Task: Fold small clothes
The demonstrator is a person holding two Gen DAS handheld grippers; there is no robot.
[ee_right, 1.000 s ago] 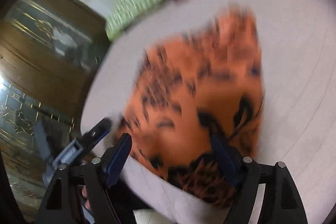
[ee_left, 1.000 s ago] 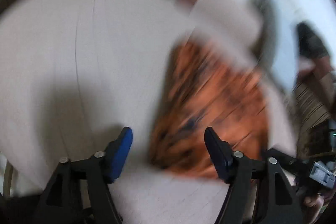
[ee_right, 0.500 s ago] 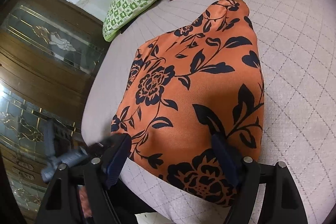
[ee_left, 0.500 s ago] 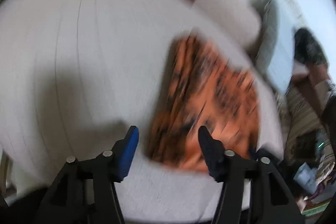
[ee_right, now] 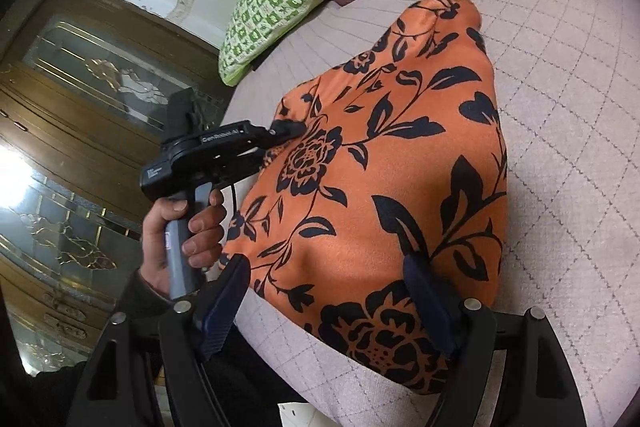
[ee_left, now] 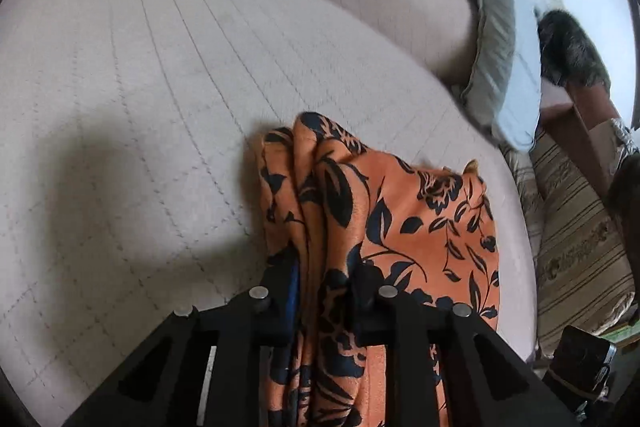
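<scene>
Half a second ago the left gripper (ee_left: 322,281) was spread above the cloth; it has since dropped onto the near-left edge of the orange floral garment (ee_left: 404,227) and pressed its fingers together, pinching a bunched ridge of fabric between them. That pinched edge stands up in vertical folds in front of the left wrist camera, while the rest of the cloth slopes away to the right across the quilted beige cushion (ee_left: 160,75).

From the right wrist view, the orange floral garment (ee_right: 384,167) lies spread on the quilted beige cushion (ee_right: 568,155), close to its near edge, with a narrow end pointing toward the far side. The right gripper (ee_right: 332,301) is spread wide, its blue-padded fingers (ee_right: 224,307) straddling the near edge of the cloth. One finger sits beside the garment's left edge and the other rests on or just above the printed fabric; contact cannot be told. The person's left hand (ee_right: 182,231) grips the handle of the other tool, whose tip meets the garment's left edge.

A green patterned pillow (ee_right: 268,11) lies at the far end of the cushion, well apart from the garment, and a wooden cabinet with glass panels (ee_right: 80,99) stands beyond it.
</scene>
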